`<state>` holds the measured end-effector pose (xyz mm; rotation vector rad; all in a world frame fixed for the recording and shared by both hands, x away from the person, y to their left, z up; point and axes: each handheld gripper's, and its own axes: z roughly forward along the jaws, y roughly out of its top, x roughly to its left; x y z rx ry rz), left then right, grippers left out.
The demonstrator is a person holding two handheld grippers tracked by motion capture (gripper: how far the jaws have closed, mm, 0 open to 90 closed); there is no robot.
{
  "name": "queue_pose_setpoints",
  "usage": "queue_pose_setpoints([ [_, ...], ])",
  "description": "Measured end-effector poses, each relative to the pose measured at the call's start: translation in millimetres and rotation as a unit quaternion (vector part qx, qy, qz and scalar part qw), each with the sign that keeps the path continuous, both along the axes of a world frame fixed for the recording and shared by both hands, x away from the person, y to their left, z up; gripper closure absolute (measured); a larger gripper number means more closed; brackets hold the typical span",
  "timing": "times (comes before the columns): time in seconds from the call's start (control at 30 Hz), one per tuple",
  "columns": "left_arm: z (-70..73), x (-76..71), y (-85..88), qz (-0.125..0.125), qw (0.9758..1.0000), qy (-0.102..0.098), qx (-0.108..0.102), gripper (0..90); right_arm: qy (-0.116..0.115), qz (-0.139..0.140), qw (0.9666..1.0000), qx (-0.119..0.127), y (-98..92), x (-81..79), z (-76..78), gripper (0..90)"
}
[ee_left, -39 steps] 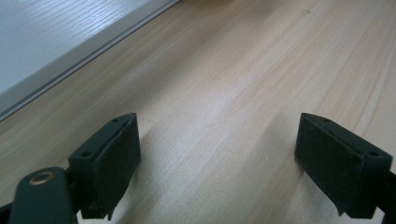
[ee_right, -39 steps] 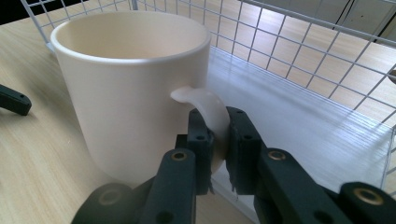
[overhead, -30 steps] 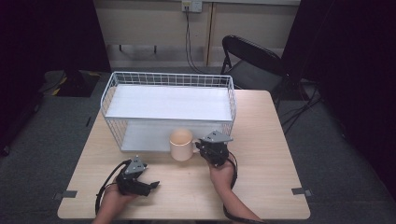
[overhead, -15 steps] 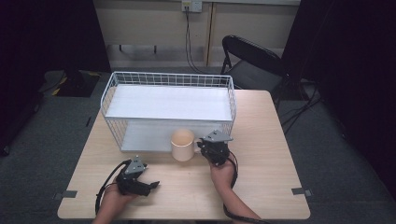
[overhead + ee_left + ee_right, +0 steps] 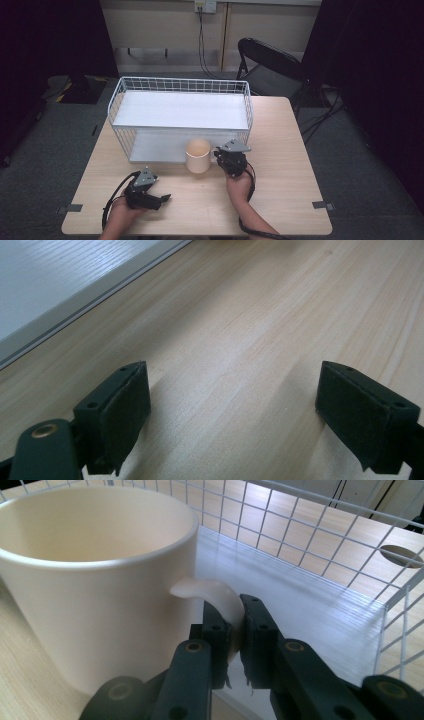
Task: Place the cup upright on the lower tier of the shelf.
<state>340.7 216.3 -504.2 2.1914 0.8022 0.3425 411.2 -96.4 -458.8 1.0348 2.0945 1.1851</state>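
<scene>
Nothing moved — right gripper (image 5: 234, 630) clamped on one mug's (image 5: 95, 580) handle; left gripper (image 5: 235, 410) wide open, empty.

My right gripper (image 5: 234, 630) has its two black jaws clamped on the curved handle (image 5: 215, 597) of a cream mug (image 5: 95, 580), which stands upright on the wooden table (image 5: 15, 685) beside a white wire basket (image 5: 320, 545).

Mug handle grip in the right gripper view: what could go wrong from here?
1. The right gripper pinches only the thin handle, so the mug may swing or slip when lifted.
2. The wire basket stands right behind; the mug could knock its wall or shelf edge.
</scene>
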Motion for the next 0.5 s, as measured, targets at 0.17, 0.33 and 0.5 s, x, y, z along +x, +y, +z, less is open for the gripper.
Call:
queue_pose_setpoints([
  [0.17, 0.0, 0.0, 0.0, 0.0, 1.0, 0.0, 0.0, 14.0, -0.005, -0.014, 0.9998, 0.01, -2.1, -1.2, 2.6, 83.7],
  [0.33, 0.1, -0.1, 0.0, 0.001, 1.0, 0.0, 0.001, 14.0, -0.006, -0.022, 0.9997, 0.012, -2.3, -1.0, 1.5, 84.4],
  [0.5, 0.0, 0.0, 0.0, 0.0, 1.0, 0.0, 0.0, 14.0, -0.004, -0.032, 0.9993, 0.021, -2.2, 0.2, 0.2, 84.4],
])
